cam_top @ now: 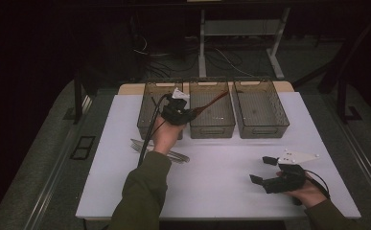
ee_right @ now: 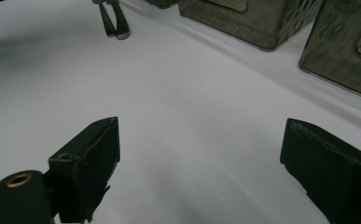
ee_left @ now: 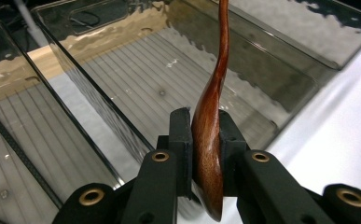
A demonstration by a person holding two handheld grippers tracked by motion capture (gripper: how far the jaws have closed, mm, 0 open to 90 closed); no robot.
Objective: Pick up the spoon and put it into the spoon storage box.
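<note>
From above, my left claw (cam_top: 191, 114) pinches the spoon (cam_top: 212, 102) over the middle bin (cam_top: 212, 129), frame centre. Its own view: I'd lower before letting go. Right view: right claw (ee_right: 201, 163) spread, idle on the counter (ee_right: 192, 102).

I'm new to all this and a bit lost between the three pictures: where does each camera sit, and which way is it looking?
High view: fixed above the person's side, looking forward and down on the white table; both forearms, left gripper and right gripper show.
Left gripper view: rides the left gripper, looking along its jaws, clamped on a wooden spoon, over the middle bin.
Right gripper view: rides the right gripper, looking low across the table; jaws wide apart.
Shared: the metal cutlery shows in the high and right gripper views.
</note>
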